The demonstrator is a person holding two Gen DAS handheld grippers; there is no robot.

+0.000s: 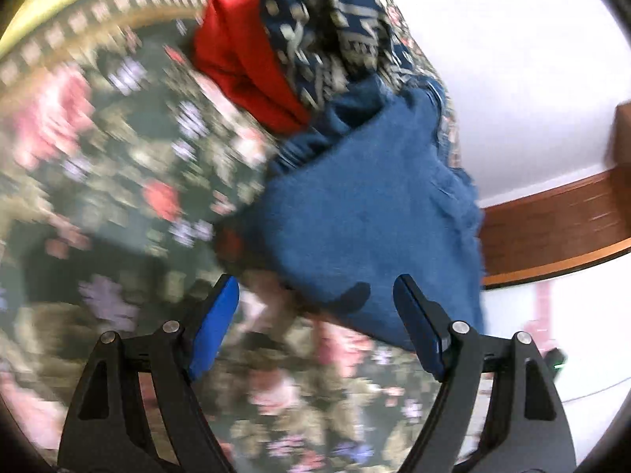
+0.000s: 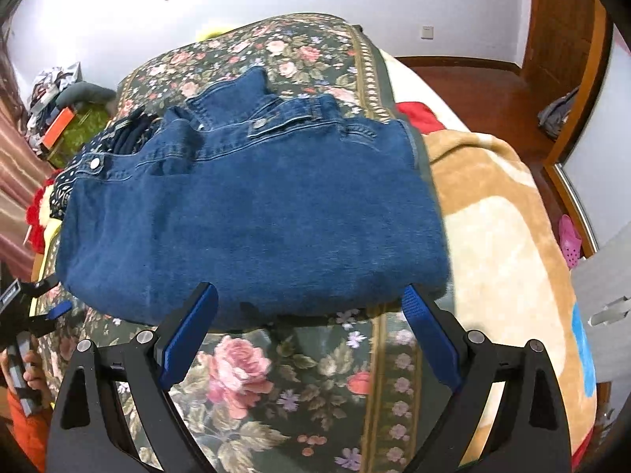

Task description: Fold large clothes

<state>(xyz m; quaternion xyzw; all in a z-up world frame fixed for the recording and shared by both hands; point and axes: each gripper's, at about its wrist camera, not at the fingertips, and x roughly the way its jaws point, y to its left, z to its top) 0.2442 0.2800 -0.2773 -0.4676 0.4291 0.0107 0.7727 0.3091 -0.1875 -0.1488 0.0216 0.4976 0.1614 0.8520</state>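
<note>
Denim is lying just past both sets of fingers: the folded denim garment (image 2: 252,213) is resting on the floral bedspread (image 2: 276,394), its long axis running crosswise, waistband on the far side. The right gripper (image 2: 309,307) is hovering spread at its near edge (touching nothing); the left gripper (image 1: 315,295) is gaping too.
</note>
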